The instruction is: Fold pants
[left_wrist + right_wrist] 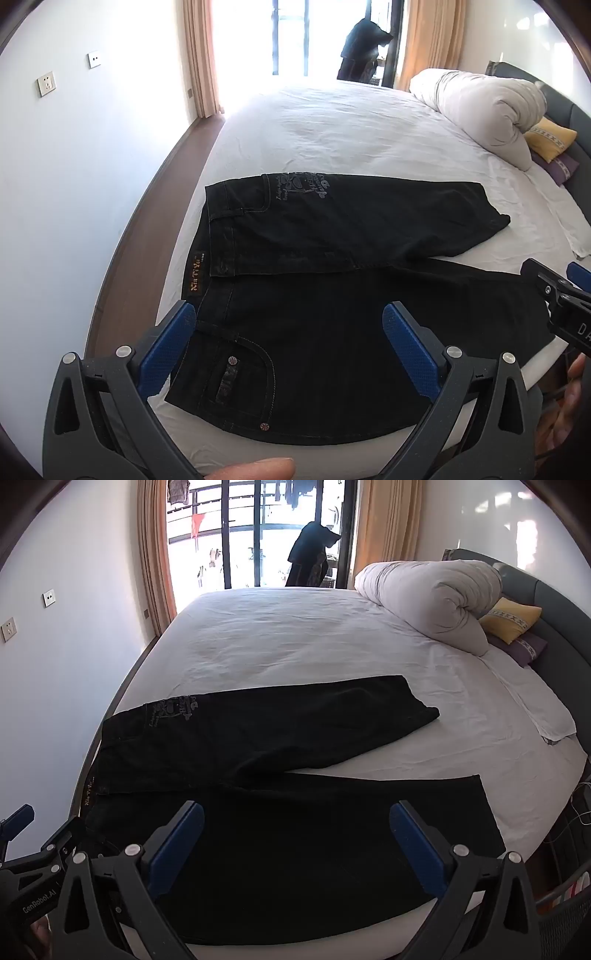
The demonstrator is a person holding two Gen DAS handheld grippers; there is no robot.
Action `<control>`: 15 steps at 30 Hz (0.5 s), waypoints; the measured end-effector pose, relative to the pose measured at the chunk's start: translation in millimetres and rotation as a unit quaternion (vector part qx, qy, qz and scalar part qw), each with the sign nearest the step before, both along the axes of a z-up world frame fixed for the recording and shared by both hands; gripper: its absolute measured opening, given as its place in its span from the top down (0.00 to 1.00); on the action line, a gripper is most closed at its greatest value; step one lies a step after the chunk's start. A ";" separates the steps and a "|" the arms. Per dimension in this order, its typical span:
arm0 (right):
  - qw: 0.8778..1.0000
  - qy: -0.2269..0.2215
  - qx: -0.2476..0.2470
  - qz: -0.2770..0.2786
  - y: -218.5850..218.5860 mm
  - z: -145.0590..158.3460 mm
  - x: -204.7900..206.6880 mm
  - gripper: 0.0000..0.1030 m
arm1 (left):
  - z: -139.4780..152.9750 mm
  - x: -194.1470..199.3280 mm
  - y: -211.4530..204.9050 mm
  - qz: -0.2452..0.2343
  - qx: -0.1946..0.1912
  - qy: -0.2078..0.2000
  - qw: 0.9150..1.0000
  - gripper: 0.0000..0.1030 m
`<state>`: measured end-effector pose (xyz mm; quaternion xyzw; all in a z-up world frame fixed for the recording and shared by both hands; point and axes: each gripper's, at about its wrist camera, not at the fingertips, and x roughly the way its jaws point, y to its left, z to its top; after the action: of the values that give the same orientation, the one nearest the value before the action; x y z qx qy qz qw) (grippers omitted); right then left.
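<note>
While the black pants [332, 266] are spread flat on the bed [351, 129] near its front edge — legs apart in a V — no fold is made yet. Both the left hand-held gripper [288, 354] and the right hand-held gripper [297, 845] are held wide apart above them — nothing is gripped.

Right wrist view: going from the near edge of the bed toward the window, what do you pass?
Open right gripper → near pant leg → far pant leg → bare white sheet → glass balcony door.
</note>
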<state>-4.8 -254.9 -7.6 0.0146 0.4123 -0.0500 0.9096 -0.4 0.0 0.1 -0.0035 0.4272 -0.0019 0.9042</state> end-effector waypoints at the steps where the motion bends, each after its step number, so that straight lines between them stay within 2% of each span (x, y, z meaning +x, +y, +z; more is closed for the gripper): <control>1: 1.000 0.000 -0.001 0.000 0.1 -0.3 0.1 0.00 | 0.2 -0.4 -0.3 0.000 0.001 -0.001 1.000 0.00; 15: 1.000 0.001 -0.002 -0.001 0.8 -2.8 -0.3 0.00 | 2.4 -4.3 -4.3 0.000 -0.001 0.005 1.000 0.00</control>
<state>-5.1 -254.1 -10.5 0.0134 0.4132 -0.0514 0.9091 -4.6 -4.3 2.5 -0.0044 0.4320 -0.0027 0.9019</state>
